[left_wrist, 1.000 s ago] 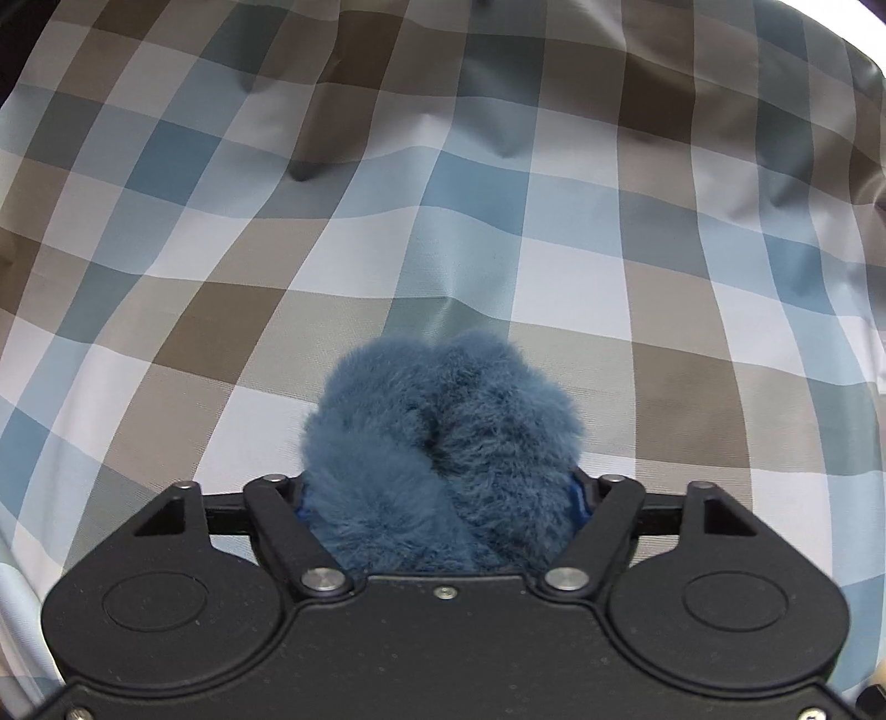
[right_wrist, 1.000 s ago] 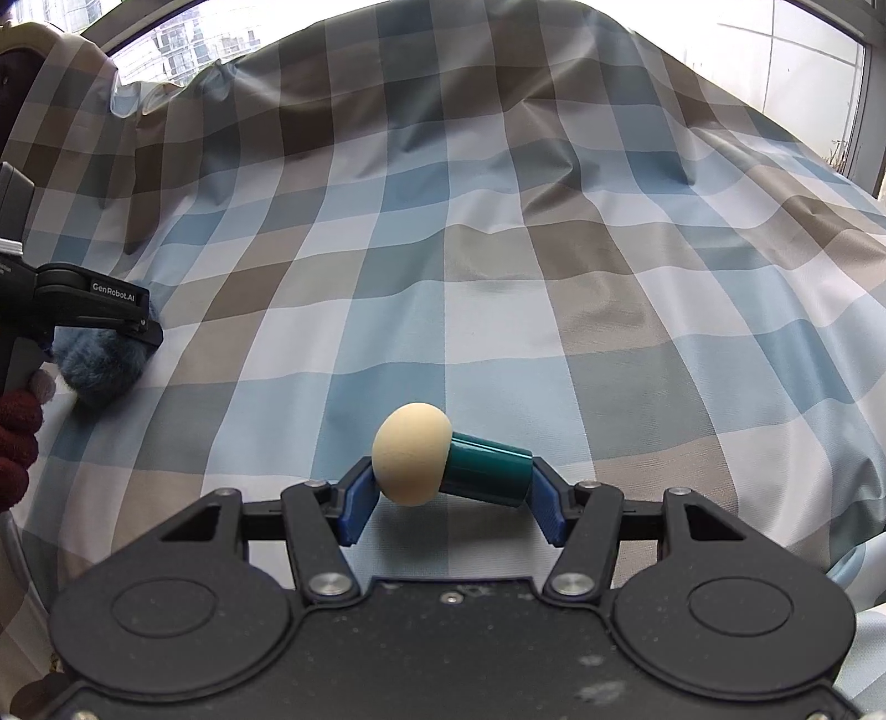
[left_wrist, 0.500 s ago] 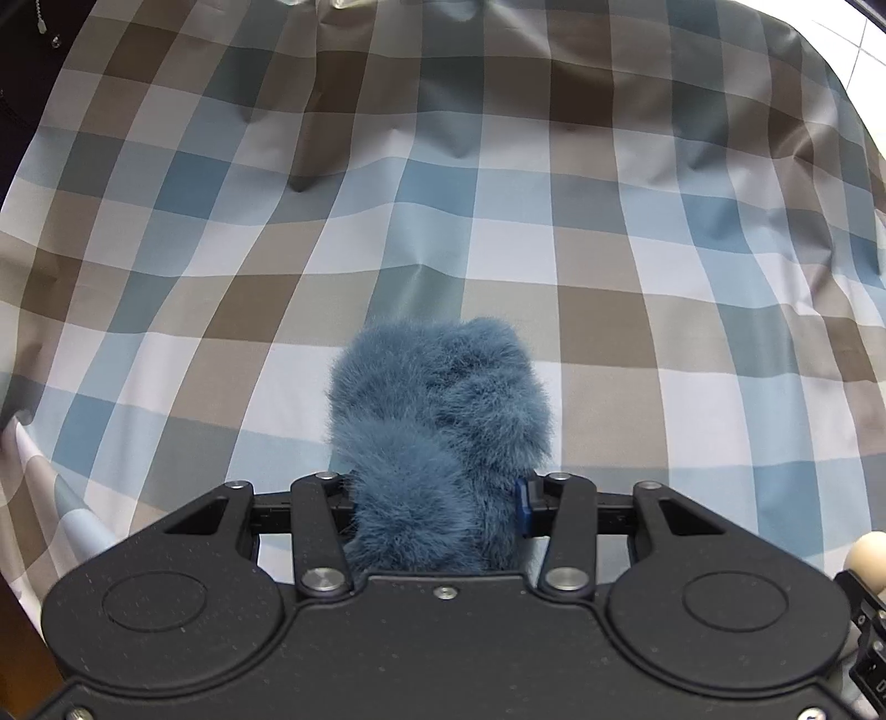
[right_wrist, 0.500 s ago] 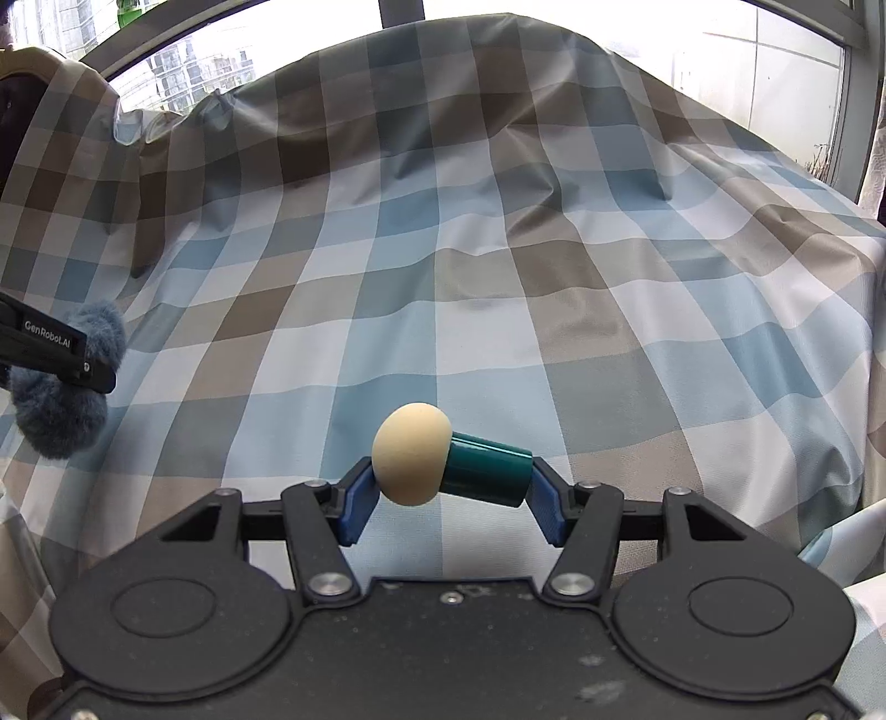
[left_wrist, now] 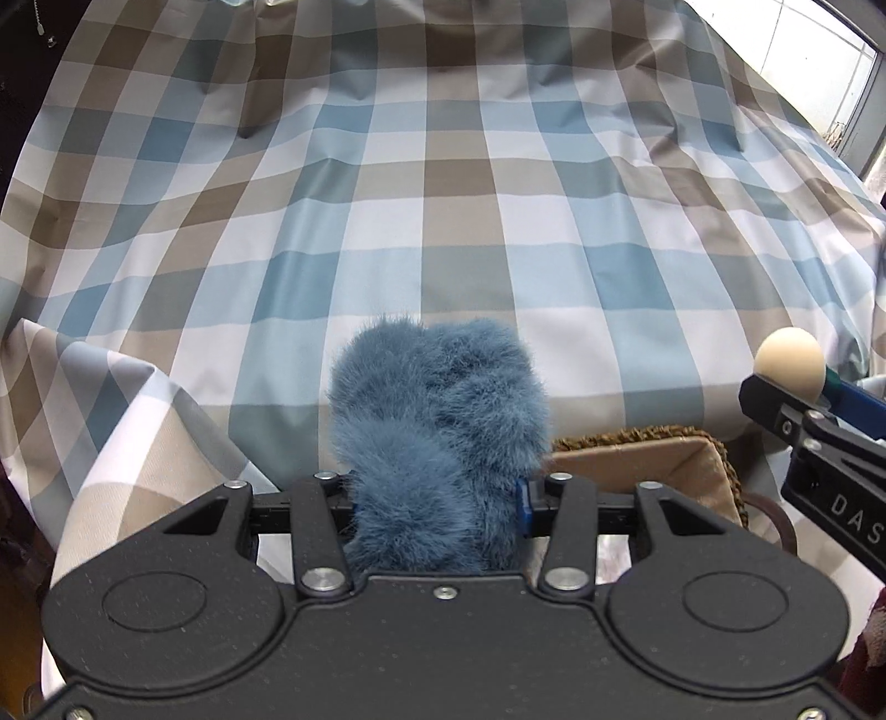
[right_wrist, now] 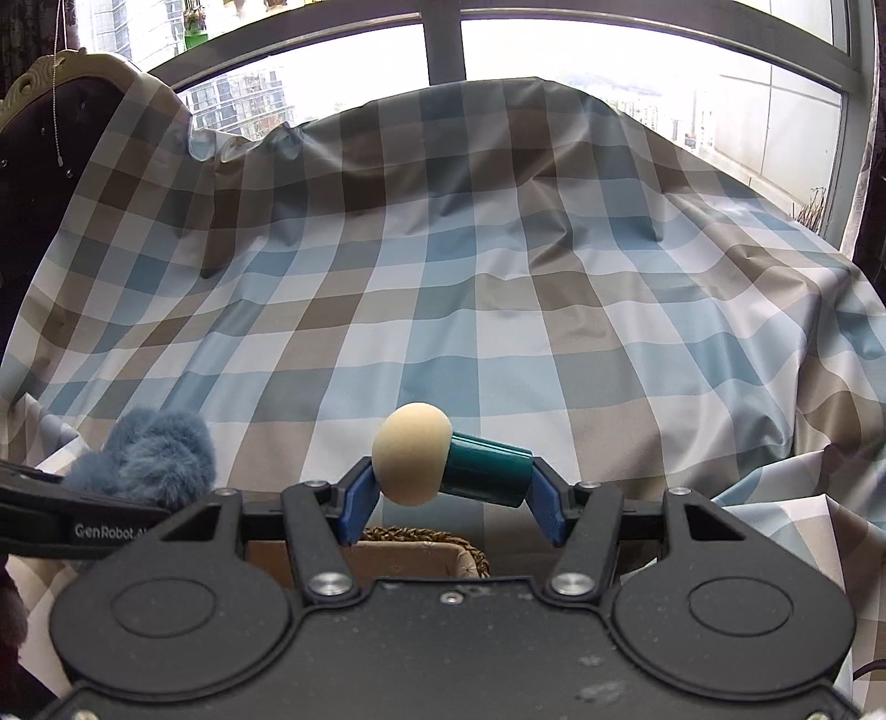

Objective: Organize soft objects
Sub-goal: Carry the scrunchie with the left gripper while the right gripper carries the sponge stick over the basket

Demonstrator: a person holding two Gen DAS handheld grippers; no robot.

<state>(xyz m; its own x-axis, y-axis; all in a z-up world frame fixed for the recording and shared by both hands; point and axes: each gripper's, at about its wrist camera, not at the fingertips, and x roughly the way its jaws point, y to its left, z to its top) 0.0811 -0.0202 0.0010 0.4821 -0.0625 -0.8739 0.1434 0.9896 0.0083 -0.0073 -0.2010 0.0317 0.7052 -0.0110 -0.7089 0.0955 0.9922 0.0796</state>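
The fluffy ball [left_wrist: 437, 443] is a thick tuft of dusty blue fur, lumpy, with long soft hairs standing out all round. It has no clear long axis; it bulges up and forward out of the left gripper [left_wrist: 437, 498], whose jaws are clenched on its lower part, the fur hiding most of the blue pads. From the right wrist view the same ball [right_wrist: 147, 454] shows at the far left, held above the checked cloth.

The sponge applicator [right_wrist: 448, 462] has a round cream foam head on a short teal cylinder. Its long axis lies crosswise between the fingers, nearly level, with the foam head toward the left and a little higher than the teal end on the right. The right gripper [right_wrist: 451, 498] grasps it end to end, one blue pad against the foam and the other against the base of the handle. In the left wrist view it [left_wrist: 789, 368] appears at the right edge.

Below both grippers sits a woven basket [left_wrist: 653, 451] with a plain tan lining, its braided rim partly hidden. A blue, brown and white checked cloth [right_wrist: 498, 310] covers the surface behind, rising toward a large window [right_wrist: 609, 50].
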